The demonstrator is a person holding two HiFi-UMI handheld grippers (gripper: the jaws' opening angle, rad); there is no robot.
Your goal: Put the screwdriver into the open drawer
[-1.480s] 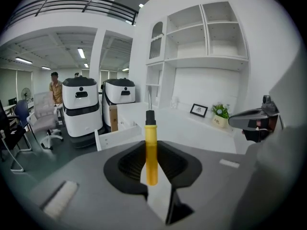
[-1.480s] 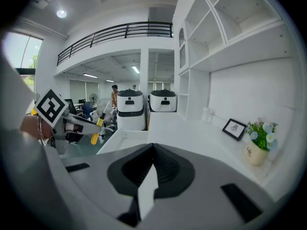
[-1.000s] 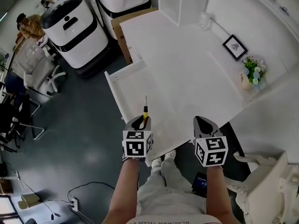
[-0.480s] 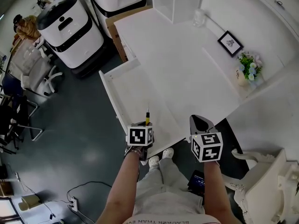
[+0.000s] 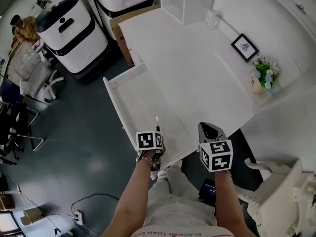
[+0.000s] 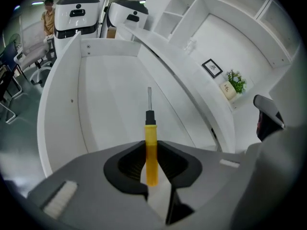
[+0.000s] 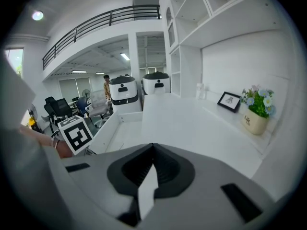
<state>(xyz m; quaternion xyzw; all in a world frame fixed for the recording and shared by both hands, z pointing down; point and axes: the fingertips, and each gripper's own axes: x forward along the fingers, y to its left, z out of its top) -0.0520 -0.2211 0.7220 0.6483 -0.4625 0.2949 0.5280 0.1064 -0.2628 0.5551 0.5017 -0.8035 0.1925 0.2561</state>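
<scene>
A screwdriver (image 6: 151, 128) with a yellow handle and a thin metal shaft is clamped by its handle between the jaws of my left gripper (image 6: 151, 164); the shaft points forward and down. In the head view the left gripper (image 5: 156, 132) hangs over the near end of the open white drawer (image 5: 112, 105), with the screwdriver (image 5: 157, 124) sticking out ahead of it. The drawer's inside (image 6: 62, 95) is bare. My right gripper (image 5: 210, 130) hovers to the right, by the desk's near edge, shut with nothing in it (image 7: 152, 153).
The white desk top (image 5: 197, 68) carries a framed picture (image 5: 245, 47), a flower pot (image 5: 264, 80) and a small white object (image 5: 212, 19). Two white robots (image 5: 69, 31) and a cardboard box (image 5: 126, 36) stand past the drawer; office chairs (image 5: 29, 73) and a person are at left.
My left gripper has come down towards the drawer's near end with the screwdriver and has rolled, so the tool now points steeply down. The right gripper sank slightly.
</scene>
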